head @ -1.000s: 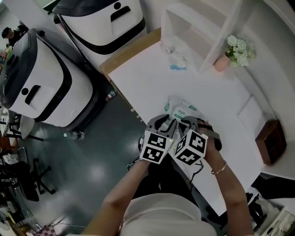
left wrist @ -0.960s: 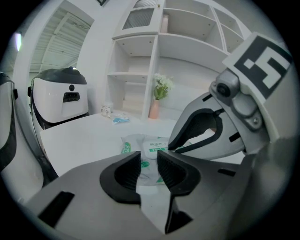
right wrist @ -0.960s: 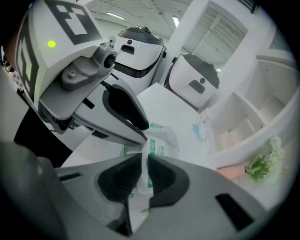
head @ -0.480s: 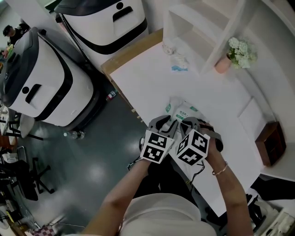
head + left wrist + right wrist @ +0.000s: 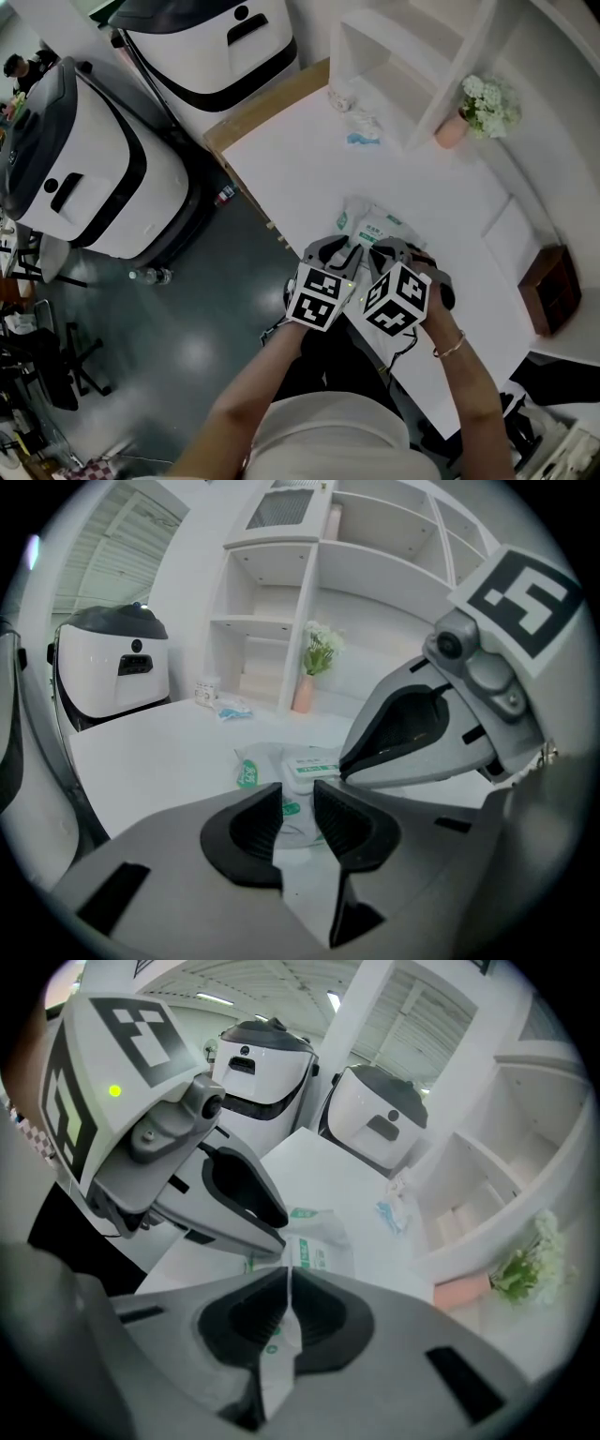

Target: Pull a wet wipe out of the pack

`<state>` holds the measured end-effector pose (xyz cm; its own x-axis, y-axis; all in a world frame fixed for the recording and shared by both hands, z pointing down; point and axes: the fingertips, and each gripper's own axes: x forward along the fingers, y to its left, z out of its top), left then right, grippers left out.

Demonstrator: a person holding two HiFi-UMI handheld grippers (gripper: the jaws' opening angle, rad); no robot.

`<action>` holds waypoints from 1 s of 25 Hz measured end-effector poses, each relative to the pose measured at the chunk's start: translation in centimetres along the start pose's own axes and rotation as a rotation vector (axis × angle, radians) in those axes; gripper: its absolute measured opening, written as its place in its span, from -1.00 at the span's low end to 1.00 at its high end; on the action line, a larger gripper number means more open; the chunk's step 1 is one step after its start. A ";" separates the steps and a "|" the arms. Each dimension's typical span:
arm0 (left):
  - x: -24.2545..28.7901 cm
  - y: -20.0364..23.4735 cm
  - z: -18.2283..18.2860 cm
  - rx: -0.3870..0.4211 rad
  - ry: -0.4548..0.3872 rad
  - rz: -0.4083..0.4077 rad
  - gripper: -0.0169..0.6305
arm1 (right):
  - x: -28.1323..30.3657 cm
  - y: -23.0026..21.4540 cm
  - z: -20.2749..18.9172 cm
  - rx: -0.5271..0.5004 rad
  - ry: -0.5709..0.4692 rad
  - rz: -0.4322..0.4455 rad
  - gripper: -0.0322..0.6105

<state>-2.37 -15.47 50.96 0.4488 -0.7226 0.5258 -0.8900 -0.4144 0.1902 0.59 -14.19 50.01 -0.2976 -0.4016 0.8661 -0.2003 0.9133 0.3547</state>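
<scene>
We pinch the light, limp, slippery pack (image 5: 319,1237) by its film in the right gripper (image 5: 286,1312); the left gripper (image 5: 298,819), jaws just closing, gapes before it.

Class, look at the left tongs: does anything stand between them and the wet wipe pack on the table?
Nothing visible does. The left tongs, jaws apart and just closing slightly, have the wet wipe pack at their gap. The right tongs sit beside them, shut on the pack's edge.

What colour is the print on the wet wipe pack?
Green, on the white wet wipe pack; the left gripper view shows it best.
</scene>
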 end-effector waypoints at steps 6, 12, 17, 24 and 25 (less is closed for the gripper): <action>0.2 0.1 -0.5 0.027 0.022 0.022 -0.65 | -1.9 -3.0 0.5 0.038 -0.046 -0.078 -0.87; 0.2 -0.1 -0.5 0.022 0.029 0.023 -0.65 | -2.2 -4.1 0.3 0.079 -0.074 -0.096 -0.87; 0.1 0.0 -0.3 0.023 0.027 0.028 -0.65 | -2.1 -5.5 0.3 0.128 -0.098 -0.104 -0.87; 0.1 -0.1 -0.3 0.027 0.031 0.030 -0.65 | -1.7 -7.5 -0.2 0.188 -0.122 -0.111 -0.87; 0.0 -0.1 -0.3 0.026 0.034 0.030 -0.65 | -1.7 -7.7 -0.2 0.199 -0.127 -0.110 -0.86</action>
<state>-2.31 -15.27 51.21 0.4183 -0.7159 0.5590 -0.9005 -0.4073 0.1523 2.77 -20.50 45.90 -0.3763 -0.5148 0.7703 -0.4141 0.8372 0.3572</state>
